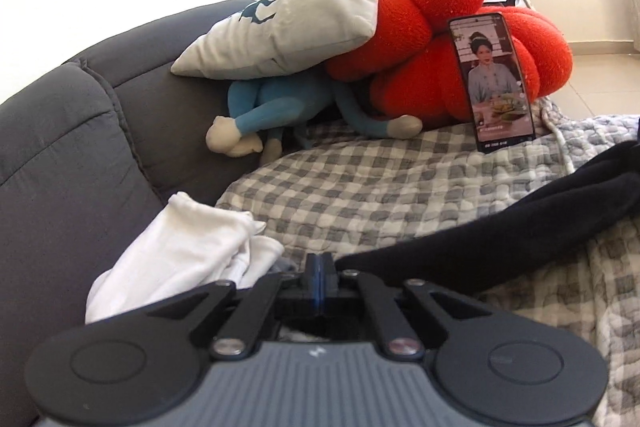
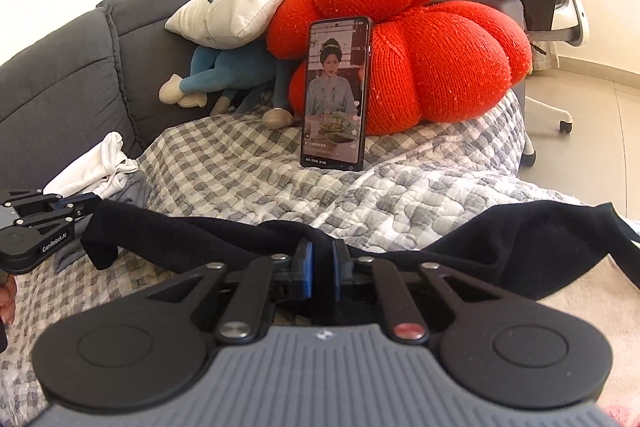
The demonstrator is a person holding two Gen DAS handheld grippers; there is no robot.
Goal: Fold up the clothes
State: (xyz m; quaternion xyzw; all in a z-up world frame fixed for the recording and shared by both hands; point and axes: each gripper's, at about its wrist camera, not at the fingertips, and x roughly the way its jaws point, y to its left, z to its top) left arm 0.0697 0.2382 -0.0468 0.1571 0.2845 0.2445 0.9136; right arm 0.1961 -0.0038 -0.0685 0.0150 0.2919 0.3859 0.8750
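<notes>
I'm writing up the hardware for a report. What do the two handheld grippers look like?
Both match: the right gripper has a ribbed grey body with a small white logo, two round black discs, black linkage arms with silver pivot pins and one red one, and blue pads on black fingers. The left gripper looks the same; from the right wrist view its side reads "GenRobot.AI" in white.

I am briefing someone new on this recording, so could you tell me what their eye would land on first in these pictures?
The bright orange knitted cushion at the back of the sofa stands out most, with a lit phone propped upright against it on the checked blanket. In the foreground a black garment stretches between the right gripper and the left gripper, both shut on it. White clothes lie bunched by the grey sofa back.
</notes>
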